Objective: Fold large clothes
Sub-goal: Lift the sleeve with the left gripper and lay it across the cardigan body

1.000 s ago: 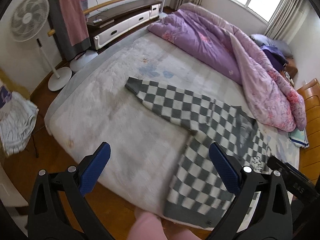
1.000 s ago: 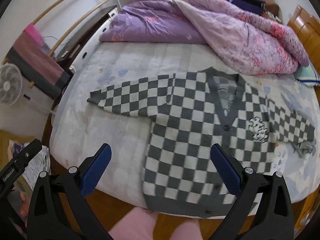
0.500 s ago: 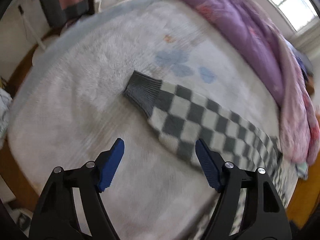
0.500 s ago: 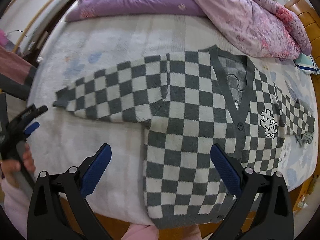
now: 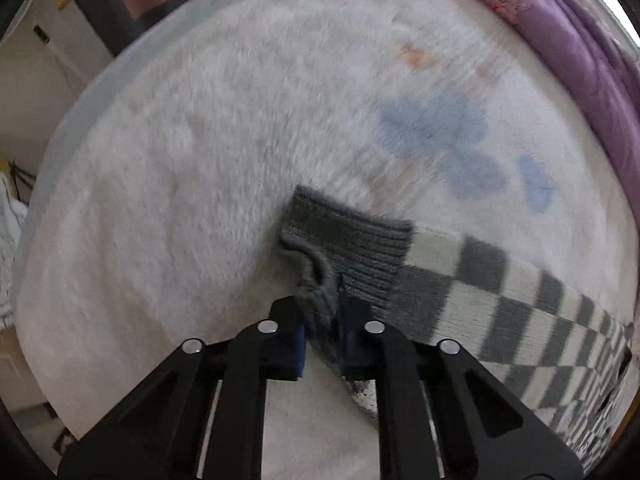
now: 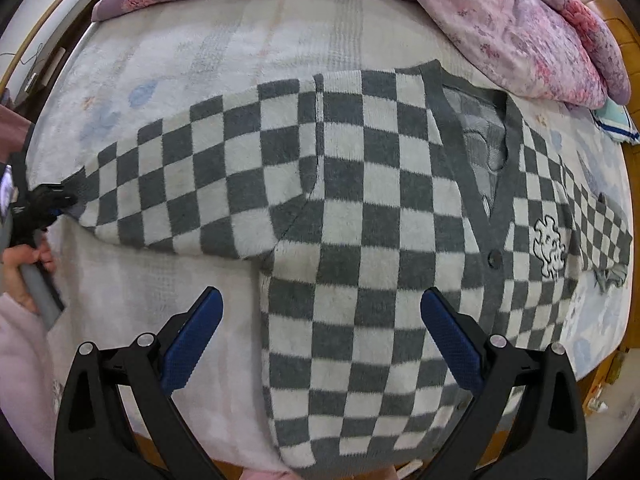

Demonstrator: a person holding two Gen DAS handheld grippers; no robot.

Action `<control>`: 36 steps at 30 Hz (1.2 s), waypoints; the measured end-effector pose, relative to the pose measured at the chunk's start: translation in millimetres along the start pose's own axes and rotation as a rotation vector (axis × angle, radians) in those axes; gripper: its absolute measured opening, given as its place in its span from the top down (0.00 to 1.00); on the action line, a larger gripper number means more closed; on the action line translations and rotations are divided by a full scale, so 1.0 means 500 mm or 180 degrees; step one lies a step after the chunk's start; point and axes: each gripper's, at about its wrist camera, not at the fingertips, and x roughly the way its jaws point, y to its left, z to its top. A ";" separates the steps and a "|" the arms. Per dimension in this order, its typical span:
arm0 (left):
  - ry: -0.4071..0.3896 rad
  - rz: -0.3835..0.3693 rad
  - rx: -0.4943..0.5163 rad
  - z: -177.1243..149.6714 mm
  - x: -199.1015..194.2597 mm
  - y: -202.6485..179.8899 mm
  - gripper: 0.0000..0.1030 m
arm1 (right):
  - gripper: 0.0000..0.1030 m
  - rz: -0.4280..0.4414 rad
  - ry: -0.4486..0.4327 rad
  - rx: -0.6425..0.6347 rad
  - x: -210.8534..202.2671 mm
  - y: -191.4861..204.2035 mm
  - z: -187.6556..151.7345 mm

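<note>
White plush bedding [image 6: 168, 40] covers the bed where we work, a purple quilt [image 6: 520, 20] heaped along its far side. On it our checked cardigan [image 6: 360, 220] lies flat and face up, buttoned at the front, a small white emblem [image 6: 550, 246] stitched on the chest. One sleeve [image 6: 180, 184] stretches straight out toward the bed's edge; the other sleeve [image 6: 600, 220] runs out the opposite way, its end crumpled.

Our left gripper [image 5: 322, 320] has its blue pads drawn nearly together on a bunched fold of the grey ribbed cuff [image 5: 352, 240] at the end of the outstretched sleeve. The rest of that cuff lies flat on the bedding just ahead of the fingers. From the right wrist camera, the same gripper [image 6: 52, 200] shows at the sleeve's tip, with our hand [image 6: 24, 264] on its handle.

Our right gripper [image 6: 320, 328] hangs above the cardigan's lower body, its jaws spread wide and gripping nothing. The hem sits close to the bed's near edge. Blue flower prints [image 5: 460, 140] mark the bedding beyond the cuff.
</note>
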 end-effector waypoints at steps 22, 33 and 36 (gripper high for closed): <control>-0.1801 -0.0461 0.1513 -0.219 -0.680 -0.464 0.91 | 0.92 0.2044 0.0248 0.0953 0.351 -0.124 0.049; -0.1566 -0.0875 0.2693 -0.545 -0.665 -0.978 0.91 | 0.92 0.2878 0.0583 0.1530 0.377 -0.223 -0.056; -0.1352 -0.0804 0.3034 -0.640 -0.581 -1.080 0.91 | 0.92 0.2941 0.0632 0.1772 0.377 -0.308 -0.129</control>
